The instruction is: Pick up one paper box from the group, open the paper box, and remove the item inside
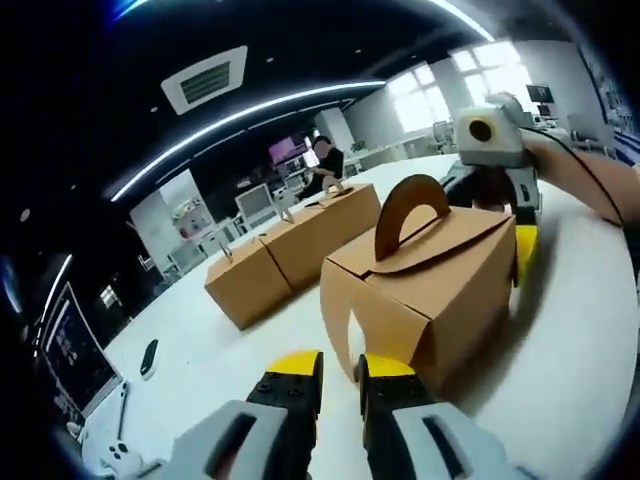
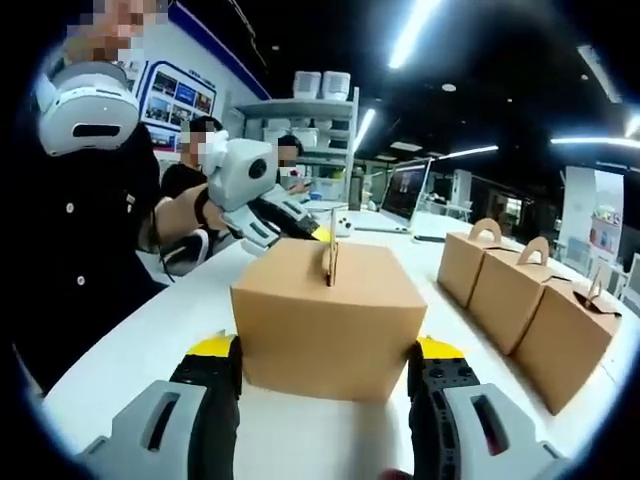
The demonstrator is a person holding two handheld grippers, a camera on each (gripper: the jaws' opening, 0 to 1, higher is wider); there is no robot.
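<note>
A brown paper box [image 2: 328,320] with an arched handle [image 1: 410,208] stands on the white table [image 1: 200,350], closed. My right gripper [image 2: 327,350] clasps it, one yellow-tipped jaw pressed against each side wall. In the left gripper view that gripper [image 1: 492,205] reaches in from behind the box [image 1: 440,300]. My left gripper [image 1: 340,368] has its jaws close together, pinched on the box's near corner edge. The right gripper view shows it [image 2: 300,228] at the box's far top edge.
Three more handled paper boxes [image 2: 520,285] stand in a row [image 1: 290,245] close beside the held one. A person in dark clothes [image 2: 90,220] stands at the table's left edge. A laptop [image 2: 400,195], a monitor [image 1: 70,350] and a small dark device [image 1: 149,357] sit farther off.
</note>
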